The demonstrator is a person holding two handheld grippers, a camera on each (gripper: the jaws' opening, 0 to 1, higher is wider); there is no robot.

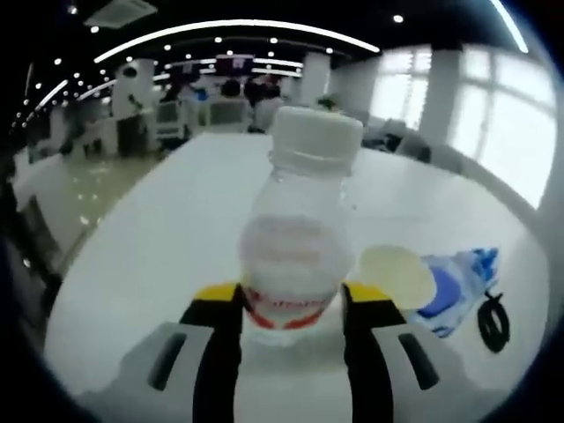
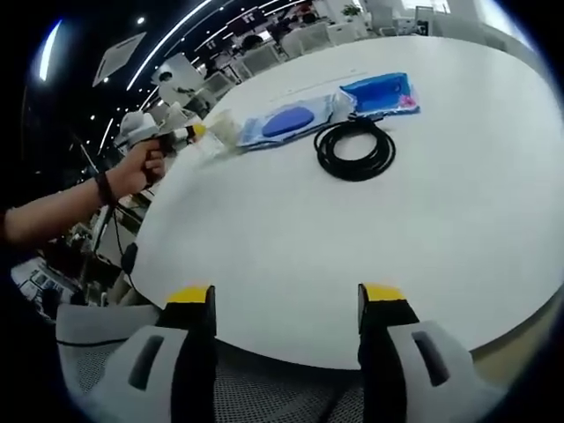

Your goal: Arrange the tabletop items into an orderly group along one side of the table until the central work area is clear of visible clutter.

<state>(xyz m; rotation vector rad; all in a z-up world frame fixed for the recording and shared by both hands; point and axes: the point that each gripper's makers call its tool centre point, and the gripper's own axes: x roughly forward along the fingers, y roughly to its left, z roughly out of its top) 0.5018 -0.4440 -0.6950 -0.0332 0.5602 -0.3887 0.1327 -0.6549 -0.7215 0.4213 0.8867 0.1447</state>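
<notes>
A clear plastic bottle [image 1: 295, 256] with a white cap and red label stands upright on the white worktop [image 1: 159, 256]. At its 3 o'clock lies a pale round lid [image 1: 398, 275], then a blue-and-clear packet [image 1: 458, 280]. A coiled black cable [image 2: 355, 148] lies just beside the blue pouch [image 2: 381, 94].

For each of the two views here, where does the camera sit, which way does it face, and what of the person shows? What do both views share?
Left gripper view: rides the left tongs, looking across the white table at the clear bottle held between them.
Right gripper view: rides the open right tongs at the table's near edge, facing the black cable coil; the person's hand shows at left.
Shared: the table, blue packet, the coil.
</notes>
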